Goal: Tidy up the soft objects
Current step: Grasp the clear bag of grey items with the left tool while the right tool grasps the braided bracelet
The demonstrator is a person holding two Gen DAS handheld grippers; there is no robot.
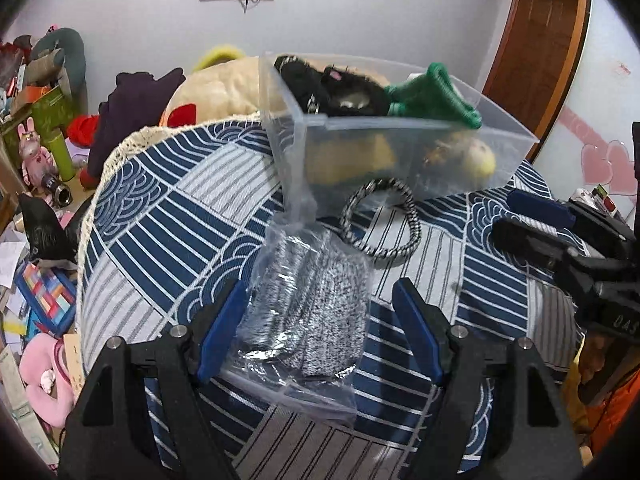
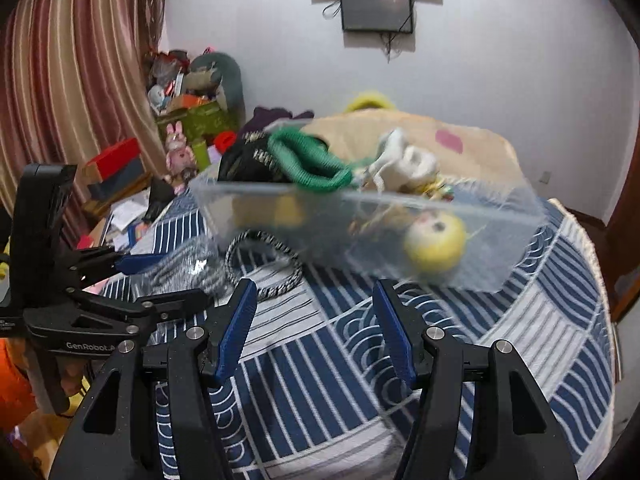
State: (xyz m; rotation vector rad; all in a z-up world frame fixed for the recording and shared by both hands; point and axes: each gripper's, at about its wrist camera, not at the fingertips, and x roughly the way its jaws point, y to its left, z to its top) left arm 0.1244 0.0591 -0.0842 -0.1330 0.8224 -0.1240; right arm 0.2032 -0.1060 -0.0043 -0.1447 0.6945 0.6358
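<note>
Tablecloth (image 1: 168, 216): navy and white stripes with wave motifs, grey-striped panels, cream lace edge. Clear plastic bin (image 1: 400, 152) holds a green knit item (image 1: 436, 96), a black fabric item (image 1: 320, 84), and a yellow-headed doll (image 2: 434, 242). Black-and-white braided ring (image 1: 384, 220). Grey-and-white speckled knit in a clear bag (image 1: 312, 300). Gripper bodies black, pads (image 1: 222, 330) blue. Curtain (image 2: 76, 80) striped brown-red and cream. Pink rabbit figure (image 2: 180, 156).
</note>
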